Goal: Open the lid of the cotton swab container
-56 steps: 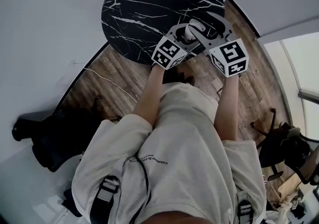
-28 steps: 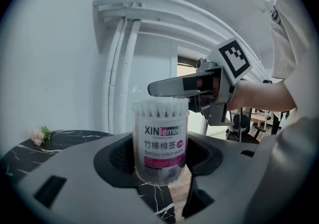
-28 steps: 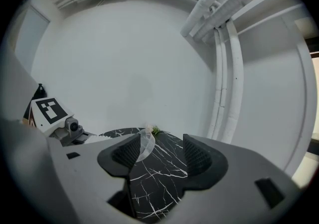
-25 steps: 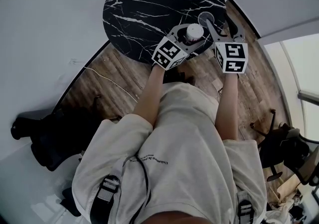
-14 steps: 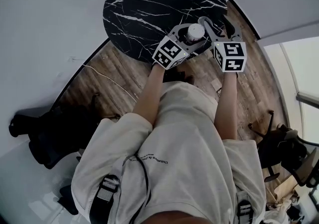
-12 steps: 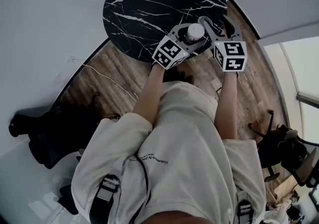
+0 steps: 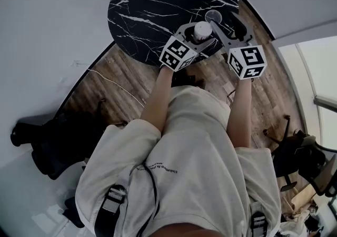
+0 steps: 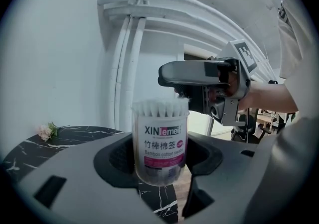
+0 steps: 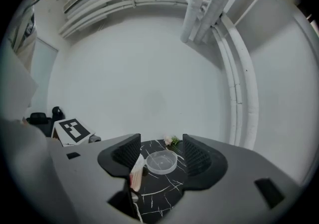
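- Two grippers working at near-right edge of round marble table point(image 7: 152, 4); far-left tabletop lying open.
- L gripper point(image 8: 158, 168) clamping swab container point(image 8: 159, 141) upright, long axis vertical, tips pointing up.
- R gripper point(image 9: 160, 148) hanging unclenched; lid point(image 9: 161, 162) lying flat on the table.

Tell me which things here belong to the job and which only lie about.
Job: cotton swab container, held by the left gripper; its lid, off, on the table; the open right gripper.
Lying about: a small flower at the table's far edge.
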A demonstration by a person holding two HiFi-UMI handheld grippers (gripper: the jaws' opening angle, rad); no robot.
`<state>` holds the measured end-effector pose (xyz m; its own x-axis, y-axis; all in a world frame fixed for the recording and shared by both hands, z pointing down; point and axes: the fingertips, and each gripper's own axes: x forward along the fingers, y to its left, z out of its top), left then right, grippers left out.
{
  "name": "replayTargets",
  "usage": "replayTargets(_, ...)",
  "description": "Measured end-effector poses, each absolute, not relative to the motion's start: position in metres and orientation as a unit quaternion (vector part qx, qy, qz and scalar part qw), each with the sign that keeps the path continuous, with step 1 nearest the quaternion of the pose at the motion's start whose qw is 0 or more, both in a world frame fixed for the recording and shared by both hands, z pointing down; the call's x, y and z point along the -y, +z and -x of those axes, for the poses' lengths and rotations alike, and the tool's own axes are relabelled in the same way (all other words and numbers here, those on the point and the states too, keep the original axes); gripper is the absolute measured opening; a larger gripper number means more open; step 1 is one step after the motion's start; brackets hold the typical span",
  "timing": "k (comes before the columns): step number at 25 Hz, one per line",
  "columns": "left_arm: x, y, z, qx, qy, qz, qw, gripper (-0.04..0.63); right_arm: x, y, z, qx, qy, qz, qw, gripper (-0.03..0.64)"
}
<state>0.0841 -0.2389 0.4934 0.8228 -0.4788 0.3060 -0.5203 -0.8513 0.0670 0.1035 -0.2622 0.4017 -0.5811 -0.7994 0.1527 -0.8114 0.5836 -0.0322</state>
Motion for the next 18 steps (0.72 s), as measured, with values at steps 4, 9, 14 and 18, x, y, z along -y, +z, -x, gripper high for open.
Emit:
replayTargets(4, 0.245, 0.494, -0.075, 0.284, 0.139, -0.945, 0.081, 0.261, 0.255, 0.407, -0.102, 0.901, 0.055, -0.428, 0.053, 0.288)
replayTargets(9, 0.254, 0.488, -0.059, 0.308, 0.127, -0.939, 0.085, 0.261, 0.245, 0.423, -0.101, 0.913, 0.074, -0.396, 0.056, 0.287)
replayTargets(14, 0.257, 0.488, -0.047, 0.324, 0.118, -0.934, 0.091, 0.261, 0.242, 0.435, -0.102, 0.915, 0.097, -0.389, 0.049, 0.288)
replayTargets(18, 0.257, 0.488, -0.044, 0.33, 0.112, -0.933, 0.097, 0.261, 0.24, 0.435, -0.102, 0.916, 0.104, -0.385, 0.045, 0.287)
